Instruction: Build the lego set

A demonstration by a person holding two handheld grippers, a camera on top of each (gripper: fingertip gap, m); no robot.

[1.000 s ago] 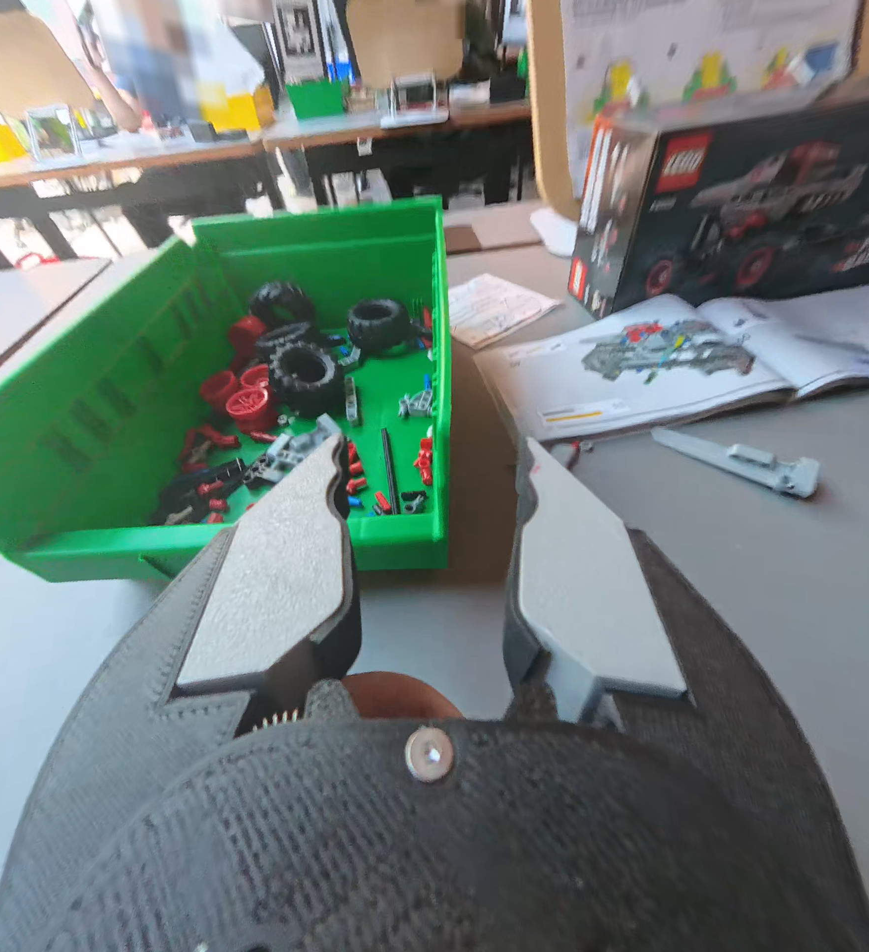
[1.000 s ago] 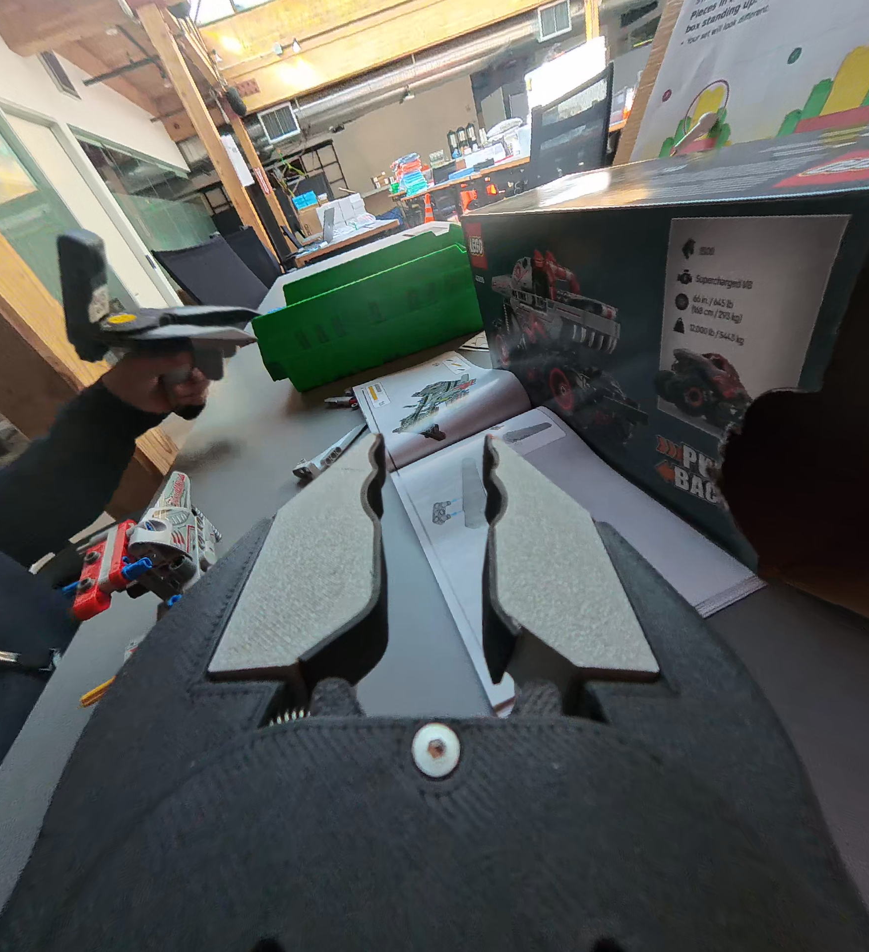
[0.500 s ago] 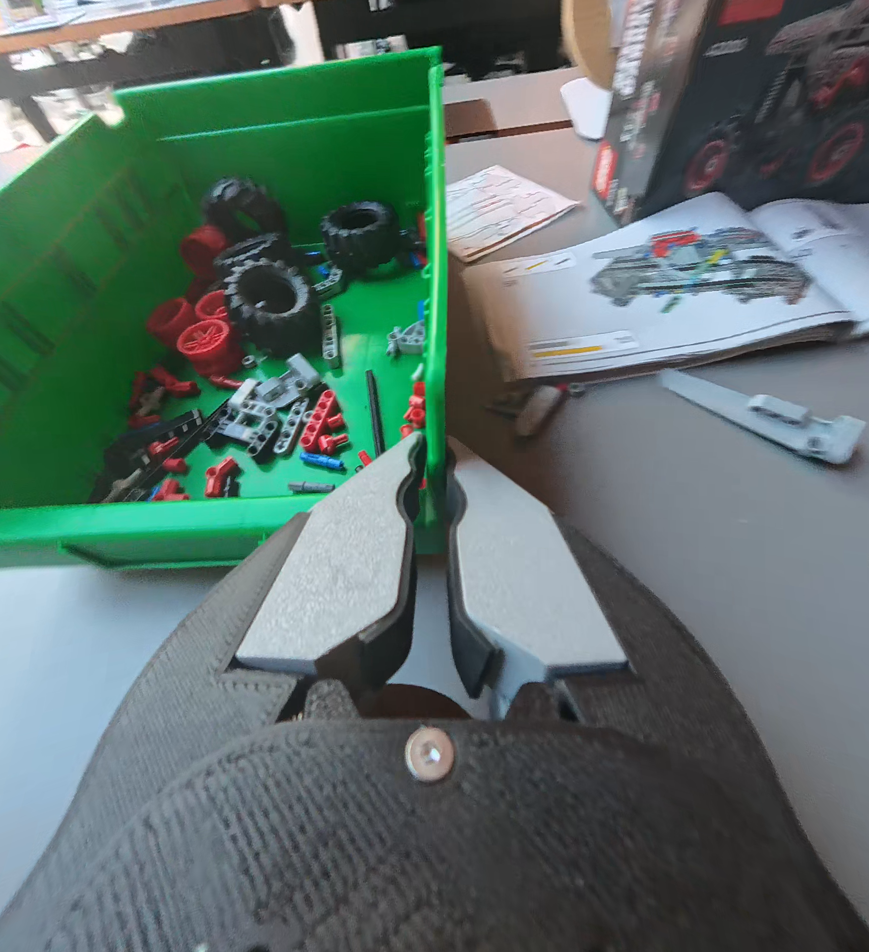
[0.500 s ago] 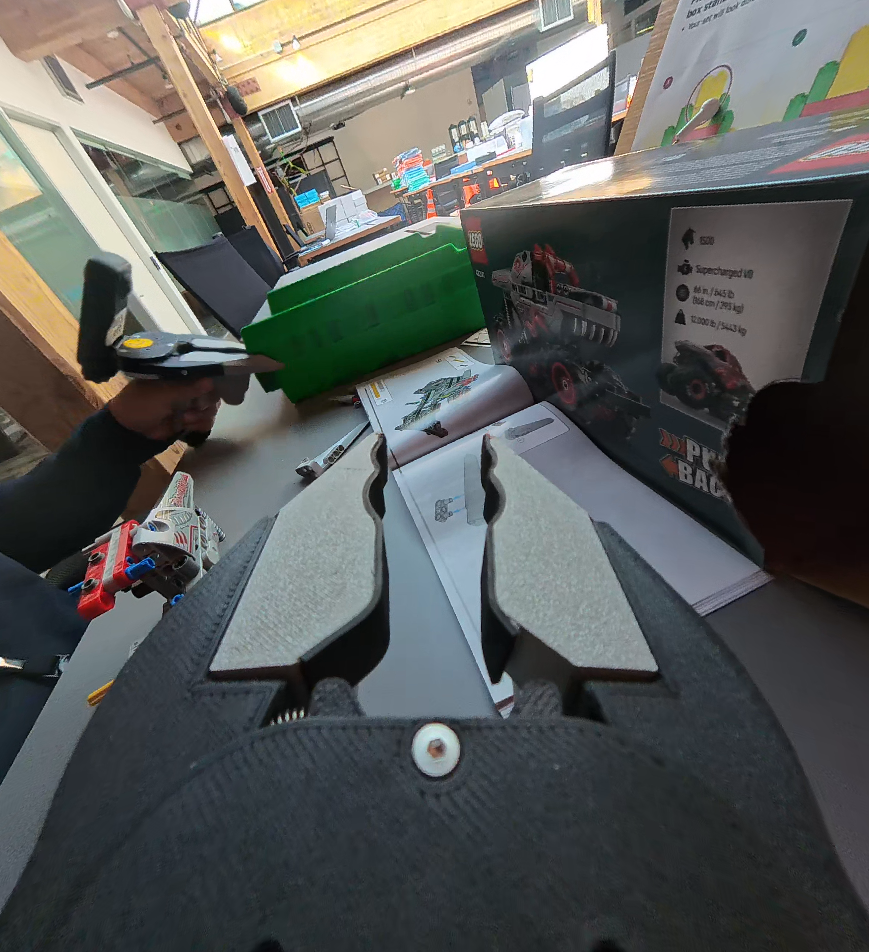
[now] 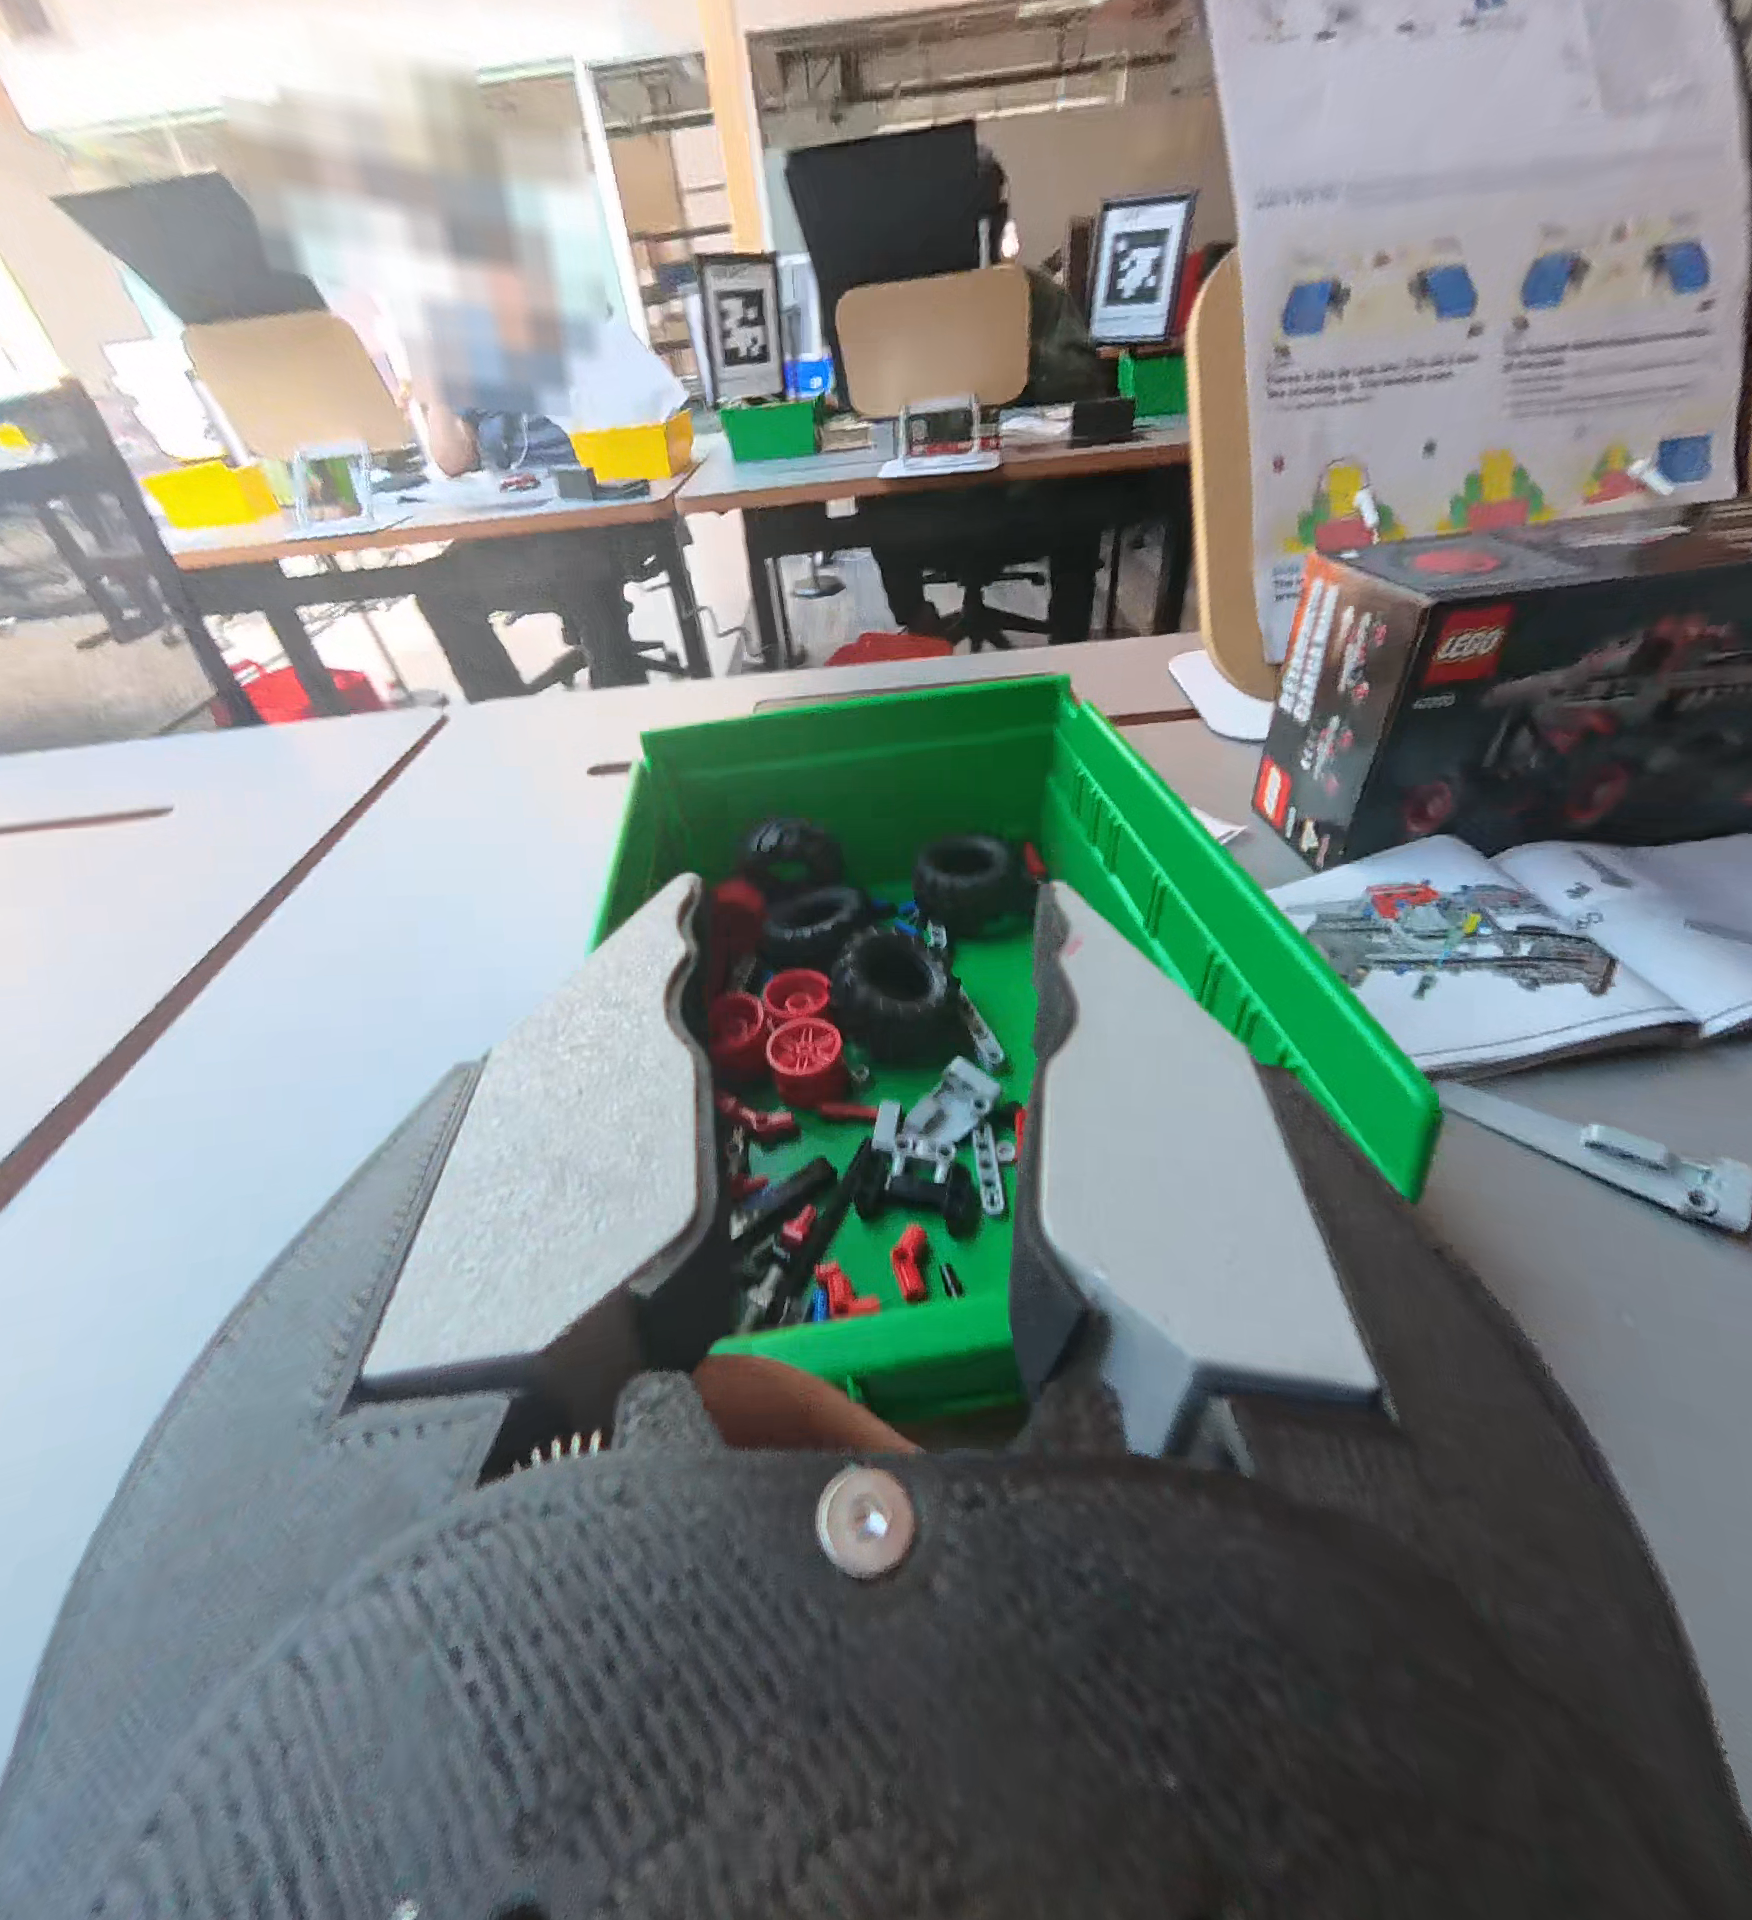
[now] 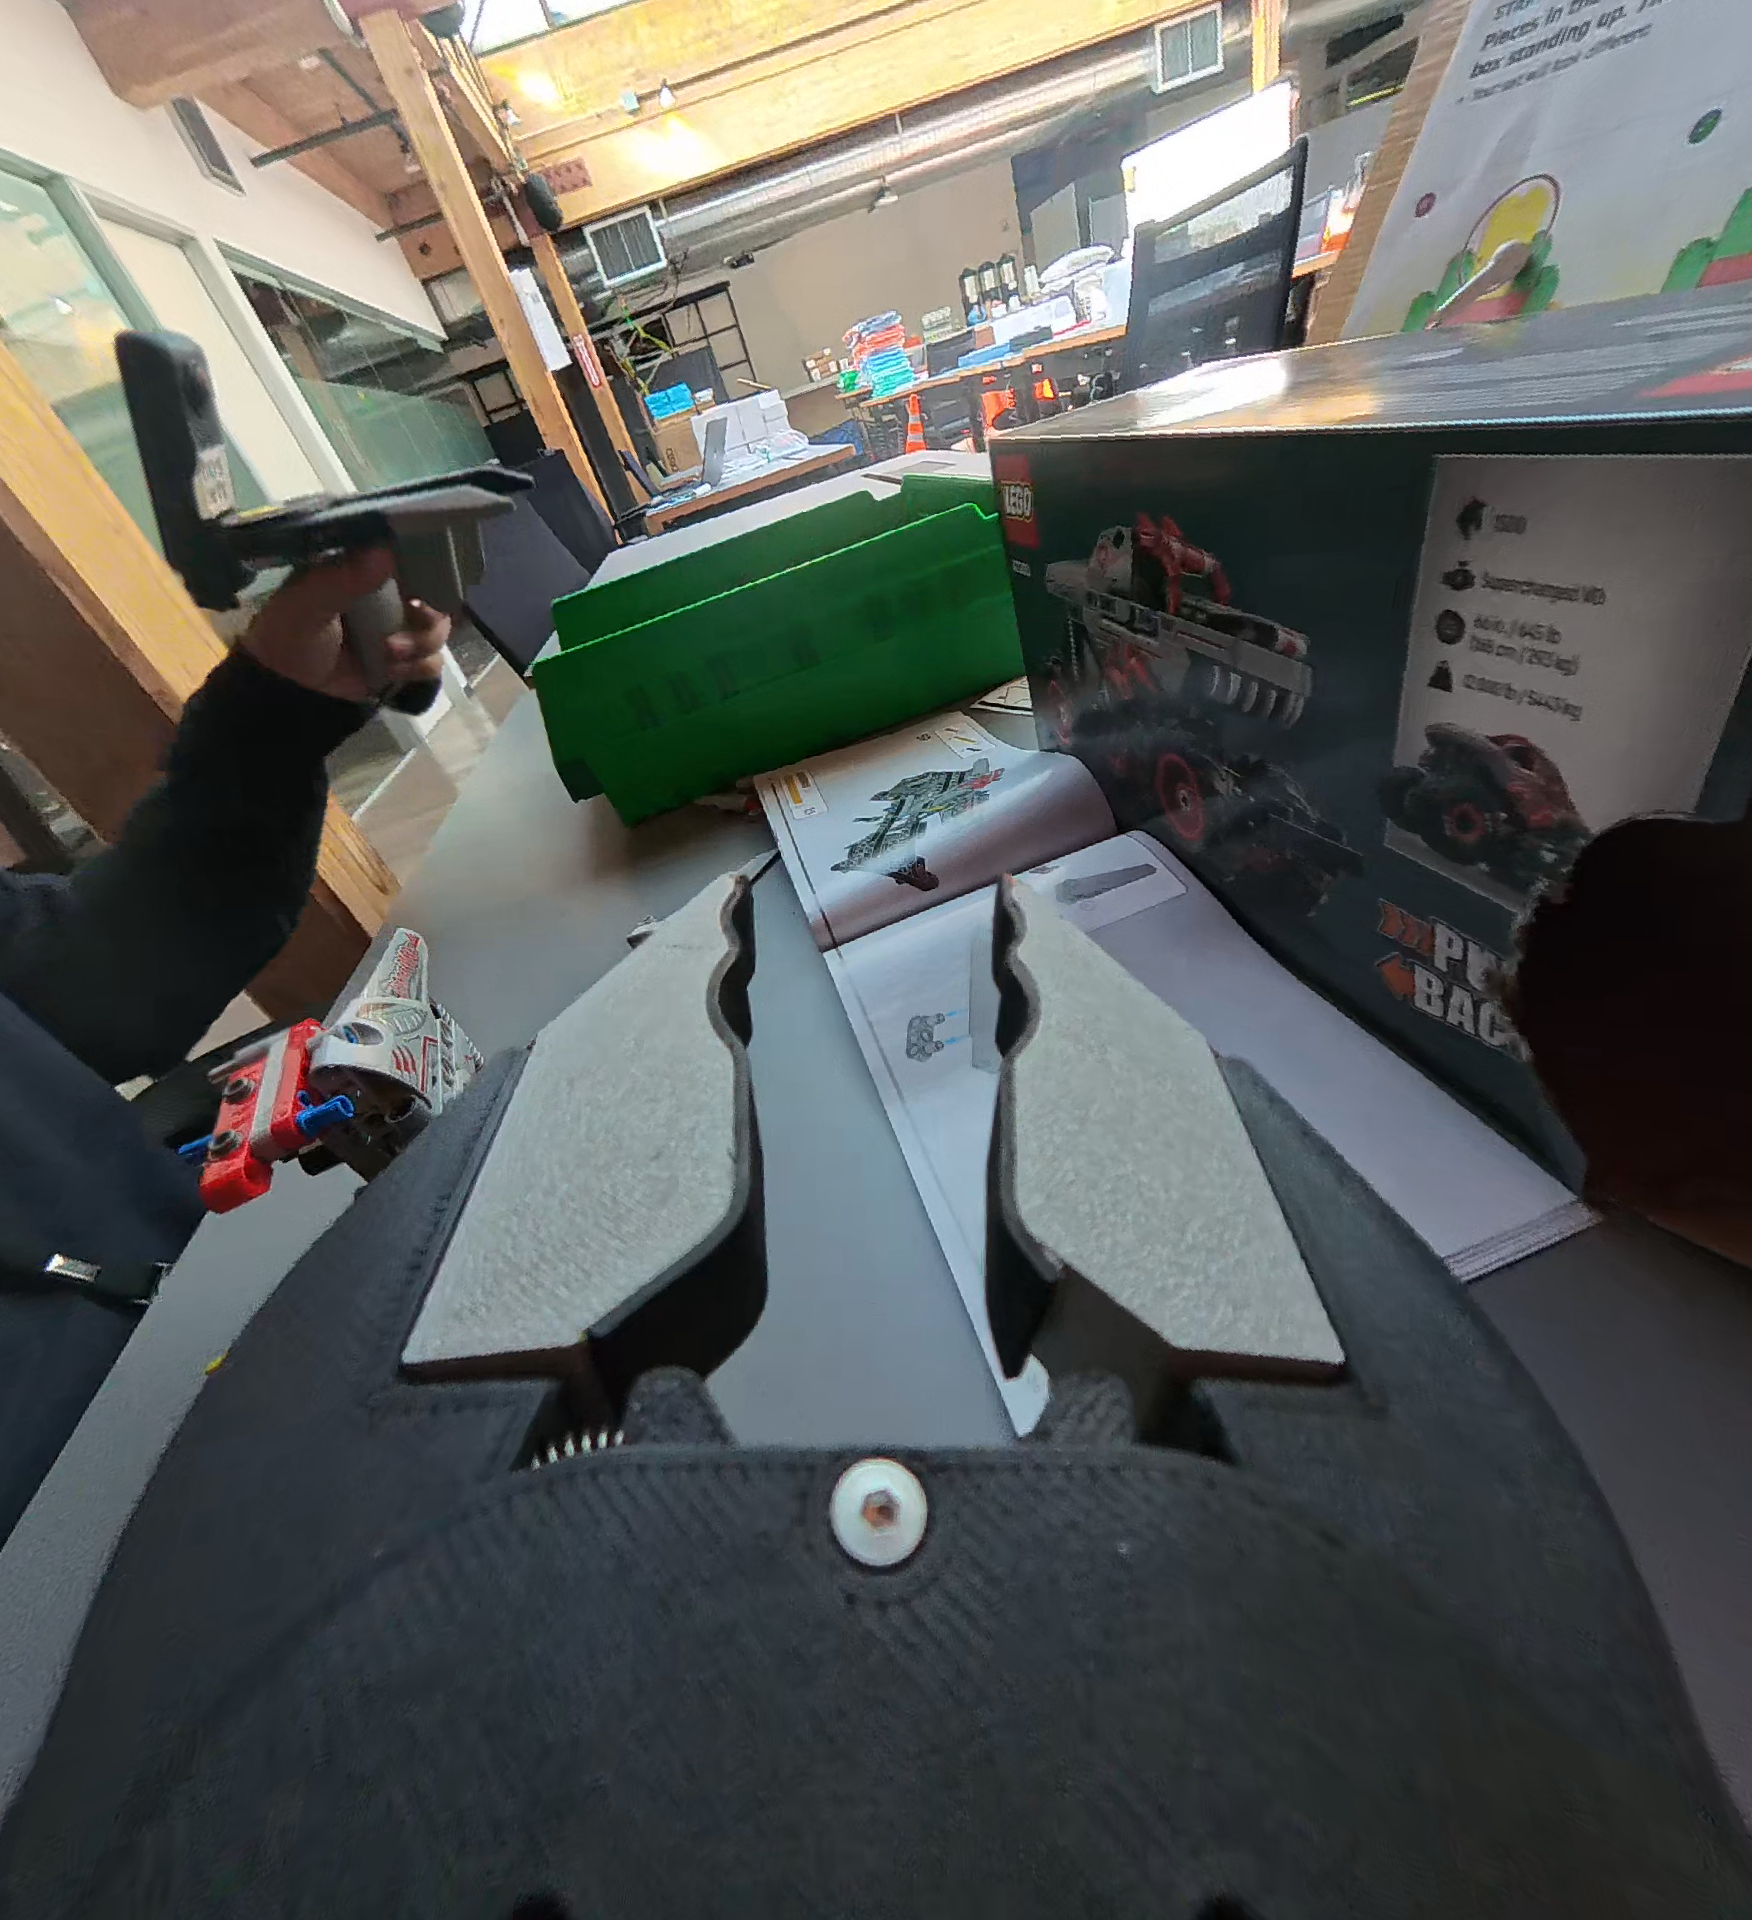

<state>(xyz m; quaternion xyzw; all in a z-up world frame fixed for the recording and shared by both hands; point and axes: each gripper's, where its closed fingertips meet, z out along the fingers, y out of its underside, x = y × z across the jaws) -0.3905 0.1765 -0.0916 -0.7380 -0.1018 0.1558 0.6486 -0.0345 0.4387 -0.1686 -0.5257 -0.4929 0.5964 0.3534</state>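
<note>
A green bin (image 5: 1225, 977) holds black tyres (image 5: 893, 987), red wheel hubs (image 5: 799, 1044) and small red, grey and black pieces. My left gripper (image 5: 867, 904) is open and empty, held above the bin's near end and looking along it. It also shows in the right wrist view (image 6: 332, 530), raised in a hand left of the bin (image 6: 778, 644). My right gripper (image 6: 870, 904) is open and empty, low over the table beside the open instruction booklet (image 6: 955, 831). A partly built red and grey model (image 6: 332, 1081) lies at the table's near left edge.
The dark set box (image 5: 1578, 707) stands behind the booklet (image 5: 1537, 956), close on my right gripper's right side (image 6: 1371, 675). A long grey piece (image 5: 1620, 1164) lies on the table right of the bin. Other tables, chairs and a seated person are beyond. About 45 cm separates my left fingertips from my right.
My left gripper closed at the bin's near right corner half a second ago; now it is open again, raised and shifted left over the bin. My right gripper has opened slightly wider.
</note>
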